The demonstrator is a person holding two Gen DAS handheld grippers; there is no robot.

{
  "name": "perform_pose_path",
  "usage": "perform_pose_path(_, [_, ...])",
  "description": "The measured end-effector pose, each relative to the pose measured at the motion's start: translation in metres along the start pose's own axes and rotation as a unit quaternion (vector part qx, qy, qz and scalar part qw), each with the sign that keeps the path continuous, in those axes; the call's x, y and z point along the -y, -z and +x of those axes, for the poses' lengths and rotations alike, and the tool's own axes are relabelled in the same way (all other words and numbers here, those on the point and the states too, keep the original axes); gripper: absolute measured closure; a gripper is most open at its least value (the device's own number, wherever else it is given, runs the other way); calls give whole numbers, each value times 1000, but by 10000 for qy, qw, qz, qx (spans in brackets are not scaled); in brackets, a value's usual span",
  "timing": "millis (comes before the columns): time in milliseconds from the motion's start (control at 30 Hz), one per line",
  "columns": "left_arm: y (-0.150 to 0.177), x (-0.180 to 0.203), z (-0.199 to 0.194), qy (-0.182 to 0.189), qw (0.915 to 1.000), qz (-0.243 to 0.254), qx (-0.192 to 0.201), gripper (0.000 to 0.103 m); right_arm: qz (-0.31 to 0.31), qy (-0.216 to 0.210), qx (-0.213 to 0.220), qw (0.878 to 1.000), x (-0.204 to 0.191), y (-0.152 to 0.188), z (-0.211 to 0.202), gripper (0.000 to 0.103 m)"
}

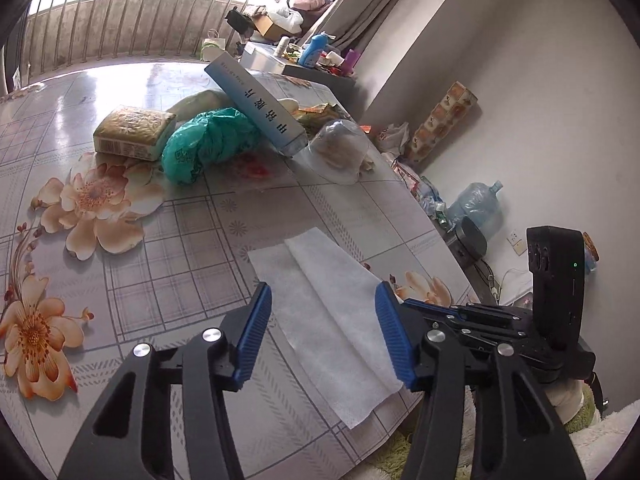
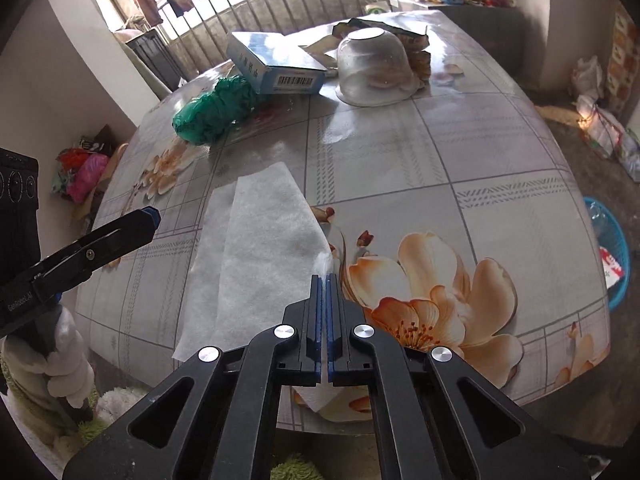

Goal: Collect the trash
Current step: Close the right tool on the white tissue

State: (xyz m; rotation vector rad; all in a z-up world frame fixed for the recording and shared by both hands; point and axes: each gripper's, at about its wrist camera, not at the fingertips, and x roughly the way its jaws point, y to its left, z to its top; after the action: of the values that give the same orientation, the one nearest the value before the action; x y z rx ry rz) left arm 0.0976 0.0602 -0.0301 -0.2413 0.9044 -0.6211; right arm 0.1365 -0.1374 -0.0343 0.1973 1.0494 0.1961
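A white tissue sheet [image 1: 320,312] lies on the floral table near its front edge; it also shows in the right wrist view [image 2: 256,248]. My left gripper [image 1: 322,300] is open, its blue pads wide apart just above the sheet. My right gripper [image 2: 325,278] is shut on the sheet's right edge, which bunches up at the fingertips. The right gripper also shows at the right of the left wrist view [image 1: 480,320]. Further back lie a crumpled green plastic bag [image 1: 204,144], a blue-and-white carton [image 1: 256,104] and a yellowish packet [image 1: 132,132].
An upturned clear bowl [image 2: 372,68] covers food at the back of the table [image 2: 460,152]. A blue basket [image 2: 612,252] stands on the floor to the right. Bags and a water jug [image 1: 478,204] crowd the wall. A cluttered side table [image 1: 304,56] stands behind.
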Motion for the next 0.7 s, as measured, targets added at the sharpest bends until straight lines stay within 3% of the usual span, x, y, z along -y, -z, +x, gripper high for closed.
perform_pose_path(367, [-31,10,23,98,9998,146,64,56,898,175,501,9945,58,-24,-19,103])
perform_pose_path(700, [-75,35,50,64,9982,524,267,56,1803,227,896,9793,111,-36,-23,103])
